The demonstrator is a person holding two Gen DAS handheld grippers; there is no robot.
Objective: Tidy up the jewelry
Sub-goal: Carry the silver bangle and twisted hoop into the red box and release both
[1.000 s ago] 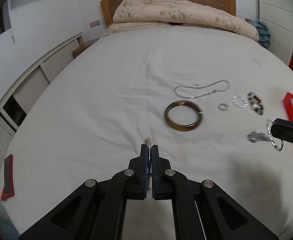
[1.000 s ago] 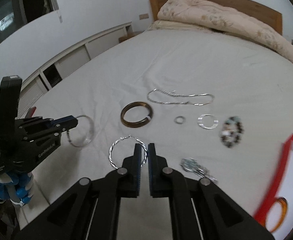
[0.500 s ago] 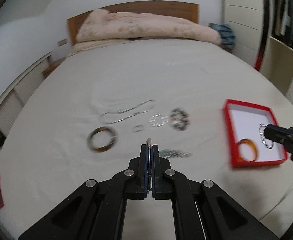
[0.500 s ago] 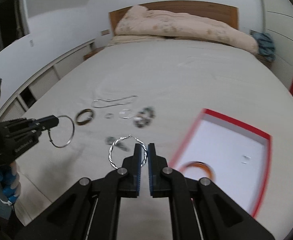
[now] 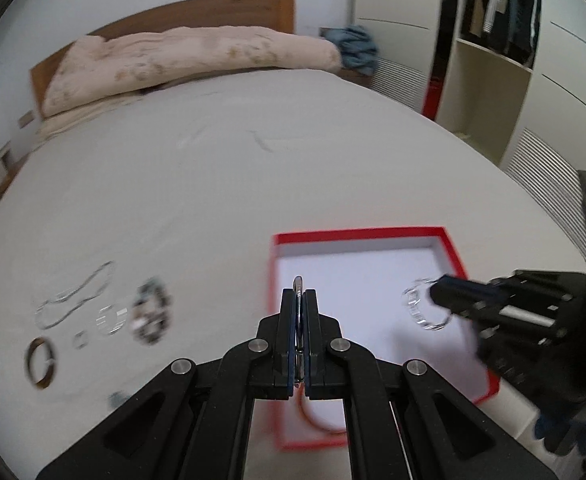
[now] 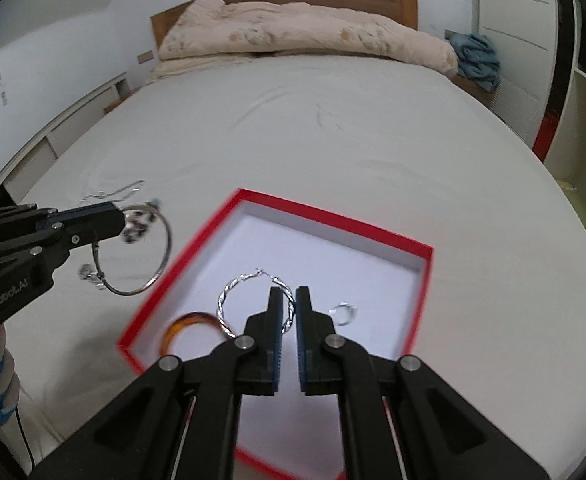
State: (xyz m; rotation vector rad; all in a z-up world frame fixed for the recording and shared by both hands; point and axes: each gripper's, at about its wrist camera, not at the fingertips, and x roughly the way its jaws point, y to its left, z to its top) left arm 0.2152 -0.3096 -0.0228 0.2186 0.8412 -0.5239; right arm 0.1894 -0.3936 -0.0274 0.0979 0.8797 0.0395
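A red box (image 6: 377, 236) with a white inside lies on the bed; it also shows in the left wrist view (image 5: 453, 248). My right gripper (image 6: 287, 300) is shut on a twisted silver hoop (image 6: 237, 292) and holds it over the box. My left gripper (image 5: 301, 300) is shut on a thin plain silver hoop (image 6: 161, 256), seen edge-on (image 5: 298, 286), at the box's left edge. In the box lie an amber bangle (image 6: 181, 326) and a small silver ring (image 6: 345, 312).
On the sheet left of the box lie a silver chain (image 5: 73, 296), a bead bracelet (image 5: 151, 316), a brown bangle (image 5: 39, 362) and small rings (image 5: 111, 318). A folded duvet (image 6: 305, 32) lies at the headboard. A wardrobe (image 5: 533, 60) stands to the right.
Both grippers have swung right with their hoops, from over the loose jewelry to the red box. The right hoop now hangs over the box's inside.
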